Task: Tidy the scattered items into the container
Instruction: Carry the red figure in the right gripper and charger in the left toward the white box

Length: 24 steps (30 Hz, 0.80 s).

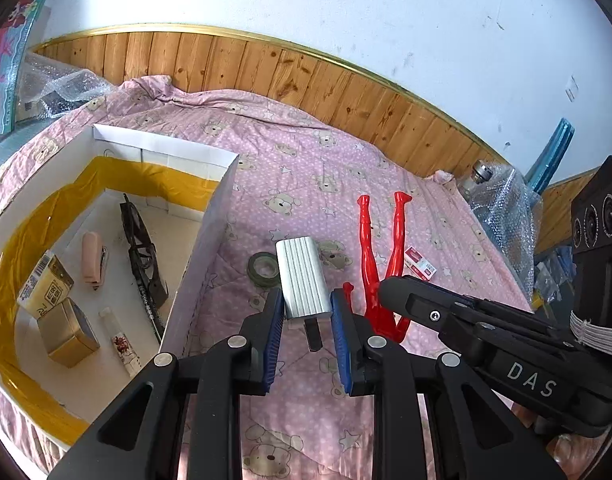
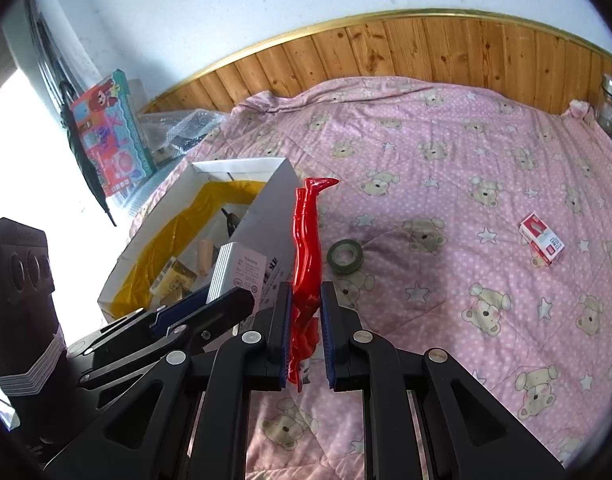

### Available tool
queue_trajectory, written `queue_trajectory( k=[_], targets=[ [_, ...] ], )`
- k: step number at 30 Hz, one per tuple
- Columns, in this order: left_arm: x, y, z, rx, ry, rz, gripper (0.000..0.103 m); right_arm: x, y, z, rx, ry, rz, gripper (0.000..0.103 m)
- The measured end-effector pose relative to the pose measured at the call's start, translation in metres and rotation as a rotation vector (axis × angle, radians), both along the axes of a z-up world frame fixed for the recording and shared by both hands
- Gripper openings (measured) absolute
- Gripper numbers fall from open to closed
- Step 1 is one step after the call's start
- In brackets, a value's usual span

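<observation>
Left claw (image 1: 306, 312) gripping charger (image 1: 303, 282), pink quilt (image 1: 306, 168)

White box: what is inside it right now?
In the white box: a pink stapler, gold tin, yellow packet, small tube and black tool. Its near wall hides some floor.

The box (image 1: 210, 236) sits on the quilt (image 1: 306, 168), left of the tape roll (image 1: 263, 267); the charger (image 1: 302, 280) is just right of the roll. A small packet (image 2: 542, 239) lies well apart to the right
</observation>
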State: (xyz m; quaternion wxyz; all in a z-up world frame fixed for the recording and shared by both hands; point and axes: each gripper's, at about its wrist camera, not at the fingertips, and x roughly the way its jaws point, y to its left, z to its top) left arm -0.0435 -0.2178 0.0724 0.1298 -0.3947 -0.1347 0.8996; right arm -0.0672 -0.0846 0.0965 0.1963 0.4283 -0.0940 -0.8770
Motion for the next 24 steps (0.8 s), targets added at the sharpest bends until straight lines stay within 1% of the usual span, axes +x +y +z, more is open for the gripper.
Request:
queue_trajectory(
  k=[12, 24],
  targets=[
    [0.024, -0.041, 0.024, 0.047, 0.049, 0.039, 0.025, 0.015, -0.041, 0.031, 0.033, 0.061, 0.053, 0.014],
    [0.033, -0.091, 0.026, 0.079, 0.049, 0.105, 0.025, 0.010, -0.088, 0.043, 0.053, 0.086, 0.120, 0.014]
  ],
)
